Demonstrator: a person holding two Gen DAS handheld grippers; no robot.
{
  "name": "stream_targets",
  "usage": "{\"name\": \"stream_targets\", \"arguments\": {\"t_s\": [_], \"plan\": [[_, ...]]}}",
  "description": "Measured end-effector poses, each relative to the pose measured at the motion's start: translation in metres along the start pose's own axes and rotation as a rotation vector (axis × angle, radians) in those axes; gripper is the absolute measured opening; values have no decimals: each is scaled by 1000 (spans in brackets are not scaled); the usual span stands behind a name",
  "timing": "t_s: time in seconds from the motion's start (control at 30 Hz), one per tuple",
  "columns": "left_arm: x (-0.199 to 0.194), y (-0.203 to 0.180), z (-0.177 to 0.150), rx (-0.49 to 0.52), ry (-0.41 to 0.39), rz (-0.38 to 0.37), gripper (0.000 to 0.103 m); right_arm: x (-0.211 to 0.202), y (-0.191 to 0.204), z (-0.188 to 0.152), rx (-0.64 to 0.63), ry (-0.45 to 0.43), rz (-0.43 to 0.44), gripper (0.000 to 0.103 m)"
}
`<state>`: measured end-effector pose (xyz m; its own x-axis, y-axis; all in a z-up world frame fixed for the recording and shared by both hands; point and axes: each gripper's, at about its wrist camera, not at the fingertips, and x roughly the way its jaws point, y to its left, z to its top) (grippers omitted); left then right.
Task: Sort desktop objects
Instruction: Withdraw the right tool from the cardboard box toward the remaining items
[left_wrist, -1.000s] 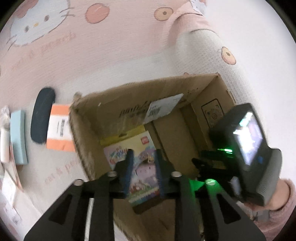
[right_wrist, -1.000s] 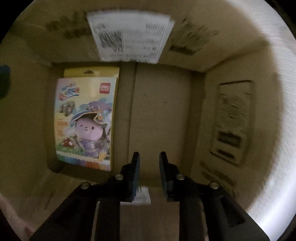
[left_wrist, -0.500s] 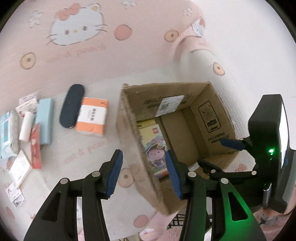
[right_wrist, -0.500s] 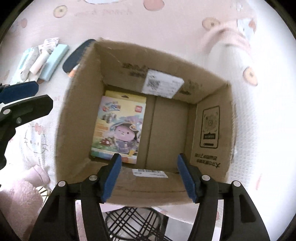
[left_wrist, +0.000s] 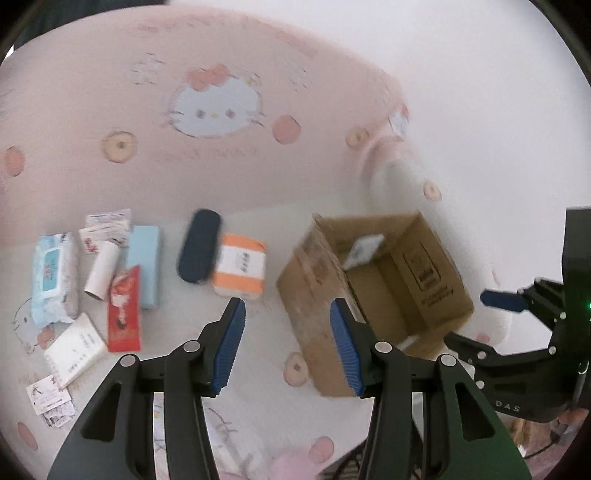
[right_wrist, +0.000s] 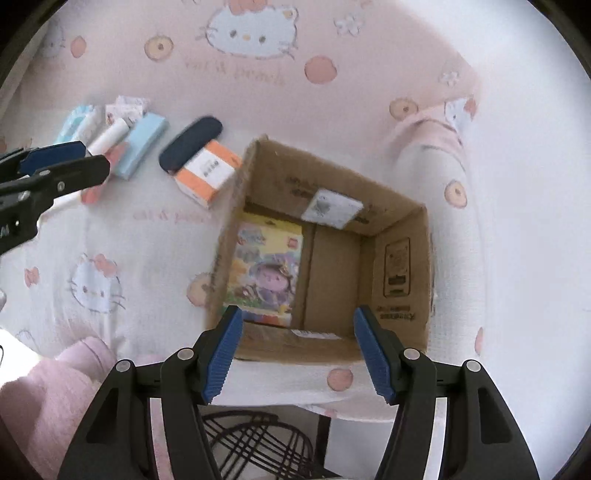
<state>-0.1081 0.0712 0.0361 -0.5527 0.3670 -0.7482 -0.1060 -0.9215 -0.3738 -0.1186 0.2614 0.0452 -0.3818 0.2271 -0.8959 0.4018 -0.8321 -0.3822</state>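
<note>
An open cardboard box (right_wrist: 402, 269) (left_wrist: 317, 280) stands on the pink Hello Kitty cloth. A colourful cartoon packet (right_wrist: 264, 275) lies flat on its floor at the left. My right gripper (right_wrist: 297, 354) is open and empty, held above the box's near edge. My left gripper (left_wrist: 288, 347) is open and empty, above the cloth just left of the box. Left of the box lie an orange-and-white pack (left_wrist: 242, 271) (right_wrist: 207, 171), a dark blue case (left_wrist: 199, 251) (right_wrist: 190, 144), a light blue box (left_wrist: 144, 266), a red packet (left_wrist: 123, 310) and a white tube (left_wrist: 101, 269).
A wet-wipes pack (left_wrist: 53, 277), a white notebook (left_wrist: 75, 349) and small cards (left_wrist: 50, 404) lie at the far left. The table's front edge shows with a black wire rack (right_wrist: 255, 443) below it. A pink sleeve (right_wrist: 48, 398) is at lower left.
Both grippers have risen out of the box and opened wide. The cartoon packet, held by the left gripper a second ago, lies in the box. The left gripper has swung left.
</note>
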Motion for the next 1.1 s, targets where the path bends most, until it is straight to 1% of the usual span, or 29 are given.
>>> {"name": "stream_targets", "arguments": {"t_s": [0.1, 0.17, 0.27, 0.3, 0.33, 0.37, 0.43, 0.47, 0.53, 0.6, 0.73, 0.87, 0.97, 1.03, 1.1], "plan": [[-18, 23, 3, -46, -21, 5, 52, -9, 14, 12, 0, -31, 34, 61], [-27, 34, 7, -34, -41, 5, 52, -11, 27, 24, -16, -44, 59, 61], [-39, 49, 13, 0, -98, 59, 52, -9, 46, 45, -34, -64, 84, 61], [-41, 55, 14, 4, -109, 65, 53, -6, 53, 53, -41, -66, 101, 61], [-44, 62, 16, 9, -121, 72, 57, -4, 60, 61, -47, -68, 117, 61], [-46, 68, 17, 13, -132, 77, 63, -1, 66, 67, -53, -69, 132, 61], [-48, 82, 20, 13, -139, 53, 66, 5, 77, 80, -60, -81, 158, 61], [-48, 90, 22, 13, -144, 60, 66, 8, 84, 86, -63, -90, 171, 61], [-46, 102, 24, 14, -152, 90, 66, 15, 94, 98, -68, -110, 196, 61], [-44, 115, 24, 18, -164, 101, 66, 21, 103, 109, -62, -131, 235, 61], [-39, 140, 21, 17, -179, 114, 66, 36, 123, 127, -23, -164, 364, 61], [-31, 165, 12, 23, -187, 173, 66, 55, 140, 140, 4, -175, 454, 61], [-15, 179, 5, 37, -161, 211, 66, 69, 147, 148, 15, -185, 467, 61], [-1, 184, 2, 36, -143, 200, 66, 79, 147, 151, 42, -209, 466, 61], [19, 186, -1, 24, -109, 163, 66, 92, 141, 154, 94, -232, 475, 61]]}}
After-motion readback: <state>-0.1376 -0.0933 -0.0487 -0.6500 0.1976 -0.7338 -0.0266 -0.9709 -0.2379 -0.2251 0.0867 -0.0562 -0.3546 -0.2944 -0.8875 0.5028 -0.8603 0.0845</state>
